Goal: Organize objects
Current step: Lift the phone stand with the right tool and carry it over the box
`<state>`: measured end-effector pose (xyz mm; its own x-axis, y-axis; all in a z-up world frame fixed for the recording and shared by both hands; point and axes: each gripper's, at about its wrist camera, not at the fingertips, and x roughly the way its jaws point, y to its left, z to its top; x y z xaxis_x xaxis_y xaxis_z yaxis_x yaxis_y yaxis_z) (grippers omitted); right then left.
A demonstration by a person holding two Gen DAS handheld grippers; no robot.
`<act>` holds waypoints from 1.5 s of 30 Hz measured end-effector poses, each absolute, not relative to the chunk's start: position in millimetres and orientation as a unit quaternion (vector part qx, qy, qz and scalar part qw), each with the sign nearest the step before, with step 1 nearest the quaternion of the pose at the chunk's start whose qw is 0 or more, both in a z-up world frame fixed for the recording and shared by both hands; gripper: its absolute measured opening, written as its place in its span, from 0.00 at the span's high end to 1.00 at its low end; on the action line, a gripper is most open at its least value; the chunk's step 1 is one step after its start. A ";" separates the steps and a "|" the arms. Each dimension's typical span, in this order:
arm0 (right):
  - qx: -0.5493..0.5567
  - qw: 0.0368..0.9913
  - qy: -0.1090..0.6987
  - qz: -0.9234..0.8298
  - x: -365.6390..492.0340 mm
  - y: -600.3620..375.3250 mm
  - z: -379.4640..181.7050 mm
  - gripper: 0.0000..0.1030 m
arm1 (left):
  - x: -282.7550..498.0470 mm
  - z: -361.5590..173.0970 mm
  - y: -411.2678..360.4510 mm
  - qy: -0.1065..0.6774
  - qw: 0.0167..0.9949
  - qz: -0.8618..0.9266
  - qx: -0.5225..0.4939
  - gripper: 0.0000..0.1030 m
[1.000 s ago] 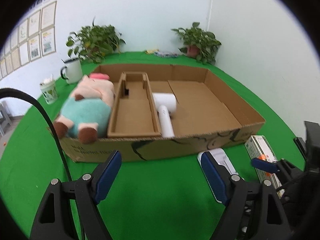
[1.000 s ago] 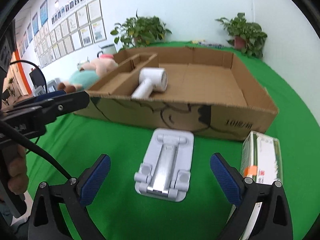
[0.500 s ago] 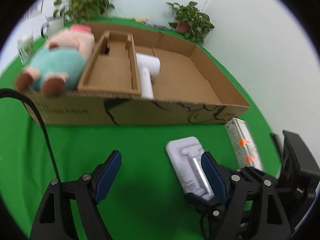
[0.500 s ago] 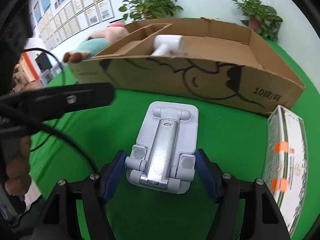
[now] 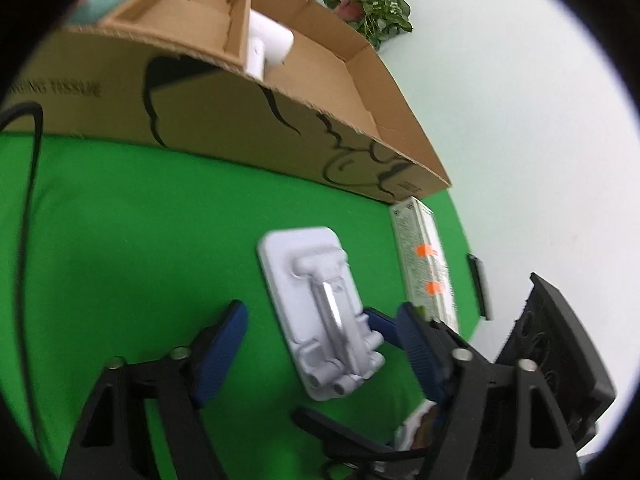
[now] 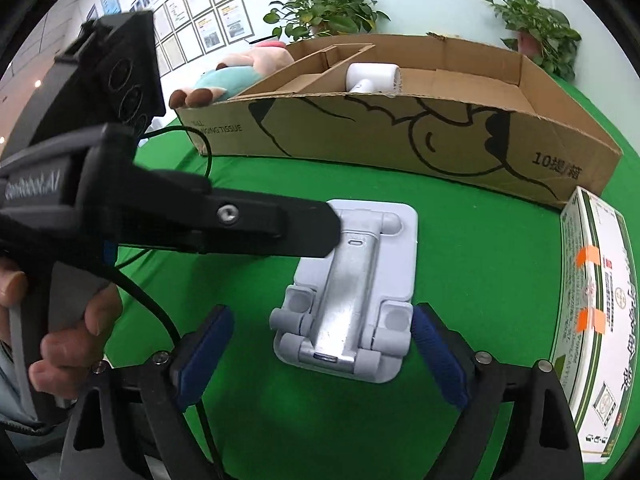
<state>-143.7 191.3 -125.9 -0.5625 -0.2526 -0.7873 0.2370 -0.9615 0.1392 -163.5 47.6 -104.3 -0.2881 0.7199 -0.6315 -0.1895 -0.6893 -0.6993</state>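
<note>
A folded white phone stand (image 6: 352, 292) lies flat on the green cloth in front of a long cardboard box (image 6: 400, 136). My right gripper (image 6: 320, 354) is open, its blue pads on either side of the stand's near end, apart from it. My left gripper (image 5: 320, 348) is open too, straddling the same stand (image 5: 320, 308) from the left; one of its fingers (image 6: 240, 224) crosses over the stand's far left corner in the right wrist view. A white hair dryer (image 6: 372, 78) and a plush pig (image 6: 236, 72) lie in the box.
A green and white carton (image 6: 592, 312) lies right of the stand, also seen in the left wrist view (image 5: 424, 256). An inner cardboard divider (image 5: 200, 16) splits the box. Potted plants (image 6: 324, 12) stand behind it by the wall.
Both grippers have dropped and closed in on the phone stand. The left gripper swung right and now straddles it. The right gripper's jaws are a little wider than half a second ago.
</note>
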 end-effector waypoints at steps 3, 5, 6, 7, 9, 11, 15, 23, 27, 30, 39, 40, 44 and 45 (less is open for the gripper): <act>0.446 0.124 0.011 -0.886 -143.2 188.3 -127.0 0.25 | -164.3 -108.9 51.8 -0.275 0.307 0.746 -0.523 0.38; 0.445 0.113 0.025 -0.888 -141.8 186.9 -127.0 0.32 | -163.8 -108.8 53.6 -0.275 0.305 0.748 -0.521 0.38; 0.445 0.110 0.027 -0.888 -141.4 186.8 -126.8 0.33 | -163.6 -108.8 54.4 -0.274 0.304 0.749 -0.521 0.38; 0.446 0.110 0.024 -0.888 -141.4 187.3 -126.8 0.33 | -163.2 -108.1 55.9 -0.275 0.303 0.749 -0.521 0.38; 0.446 0.108 0.025 -0.888 -141.3 186.7 -126.6 0.34 | -163.2 -107.8 56.6 -0.276 0.300 0.750 -0.521 0.40; 0.447 0.107 0.022 -0.888 -140.5 186.8 -126.8 0.34 | -163.5 -107.7 56.5 -0.273 0.289 0.752 -0.525 0.48; 0.449 0.111 -0.002 -0.887 -139.1 192.6 -125.8 0.34 | -165.6 -110.5 54.4 -0.275 0.270 0.752 -0.535 0.65; 0.451 0.139 -0.073 -0.879 -136.0 205.9 -123.7 0.34 | -163.7 -114.3 53.6 -0.282 0.265 0.746 -0.542 0.66; 0.451 0.143 -0.080 -0.877 -134.9 205.8 -123.8 0.35 | -159.8 -111.0 55.2 -0.271 0.262 0.752 -0.540 0.67; 0.449 0.145 -0.074 -0.879 -135.6 200.4 -122.7 0.35 | -154.3 -103.4 49.1 -0.261 0.259 0.759 -0.537 0.68; 0.374 0.140 -0.064 -0.915 -130.0 197.8 -76.5 0.35 | -154.2 -39.0 53.5 -0.214 0.265 0.810 -0.477 0.71; 0.363 0.138 -0.062 -0.919 -131.3 198.0 -68.7 0.35 | -155.3 -27.8 54.4 -0.208 0.269 0.817 -0.466 0.71; 0.326 0.129 -0.048 -0.935 -136.6 199.6 -36.9 0.35 | -162.8 2.8 56.0 -0.196 0.287 0.833 -0.430 0.71; 0.319 0.126 -0.045 -0.938 -138.5 200.2 -30.2 0.35 | -164.7 8.7 56.9 -0.193 0.291 0.836 -0.423 0.71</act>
<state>-138.5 200.2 -30.2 -0.7645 -0.2653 -0.5875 0.2075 -0.9642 0.1654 -164.7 56.9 8.7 -0.4723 0.6498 -0.5955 -0.3230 -0.7562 -0.5691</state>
